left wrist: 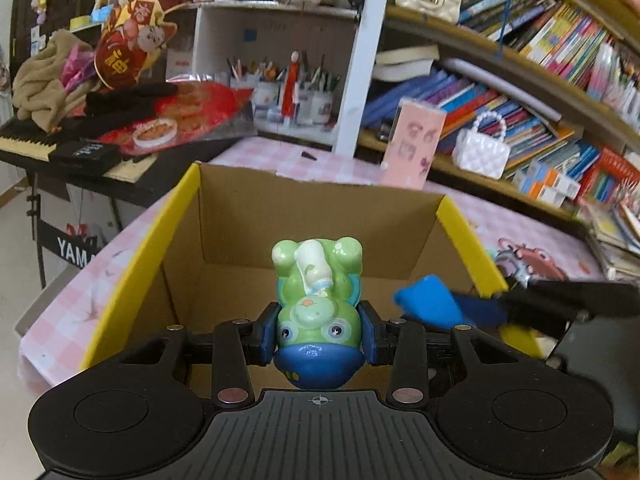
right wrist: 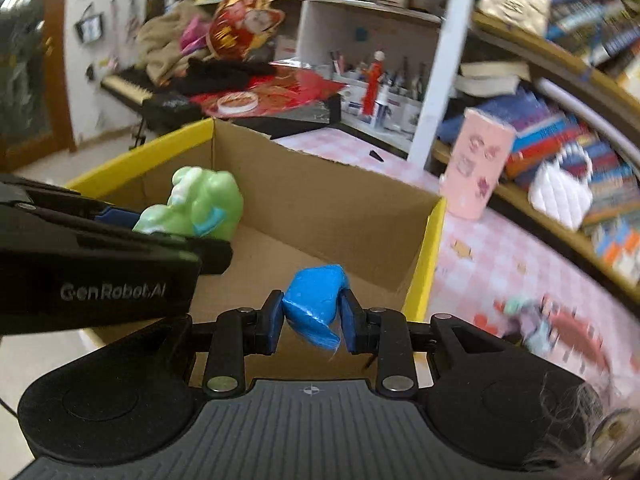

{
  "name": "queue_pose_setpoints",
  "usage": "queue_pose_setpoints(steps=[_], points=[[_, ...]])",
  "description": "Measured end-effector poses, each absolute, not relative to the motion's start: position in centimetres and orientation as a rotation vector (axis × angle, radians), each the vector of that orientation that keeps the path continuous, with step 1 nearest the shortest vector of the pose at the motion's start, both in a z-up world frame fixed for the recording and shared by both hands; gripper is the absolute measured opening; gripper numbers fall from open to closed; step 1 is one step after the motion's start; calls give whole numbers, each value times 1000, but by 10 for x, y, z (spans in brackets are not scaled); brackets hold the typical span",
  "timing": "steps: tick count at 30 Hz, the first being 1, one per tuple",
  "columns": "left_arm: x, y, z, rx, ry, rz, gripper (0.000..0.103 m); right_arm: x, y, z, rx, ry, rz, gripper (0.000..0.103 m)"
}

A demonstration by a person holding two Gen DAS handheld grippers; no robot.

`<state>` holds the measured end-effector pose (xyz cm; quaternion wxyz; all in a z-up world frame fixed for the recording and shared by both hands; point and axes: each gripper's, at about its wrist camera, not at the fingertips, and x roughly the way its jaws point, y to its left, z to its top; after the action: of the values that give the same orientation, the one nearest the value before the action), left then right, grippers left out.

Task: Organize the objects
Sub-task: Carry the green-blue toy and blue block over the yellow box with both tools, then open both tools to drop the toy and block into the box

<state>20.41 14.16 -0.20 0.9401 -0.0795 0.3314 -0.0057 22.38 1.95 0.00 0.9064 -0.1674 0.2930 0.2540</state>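
The open brown corrugated cardboard box with yellow outer faces sits on a pink-and-white checked tablecloth and serves as the landmark. Above its open top, the left gripper has its blue pads pressed against both sides of a glossy green plastic frog figure with a blue cap, held upside down with its feet pointing toward the box's far wall. Toward the box's right wall, the right gripper pinches a crumpled bright blue plastic piece between its nearly closed fingers, also over the box's interior. The box's inner walls are plain matte brown and its floor looks bare where visible. Beyond its far right corner stands a pale pink rectangular card with small printed pictures.
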Motion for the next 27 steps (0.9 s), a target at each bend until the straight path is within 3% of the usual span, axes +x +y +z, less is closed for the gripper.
queue_pose_setpoints(steps=[14,17,19,21,22,27], points=[[230,134,-14,-121,735,-14,43,268,17,-5,-563,604,643,29],[227,137,-12,-106,729,17,59,268,17,-5,-565,605,641,30],[222,141,-6,-133,709,-14,77,266,16,-4,-556,599,643,35],[213,144,3,-176,665,-44,84,260,15,0,-541,573,627,66],[208,143,9,-180,642,-49,90,258,15,3,-537,558,602,70],[176,134,35,-154,519,-75,90,238,11,19,-487,519,527,72]])
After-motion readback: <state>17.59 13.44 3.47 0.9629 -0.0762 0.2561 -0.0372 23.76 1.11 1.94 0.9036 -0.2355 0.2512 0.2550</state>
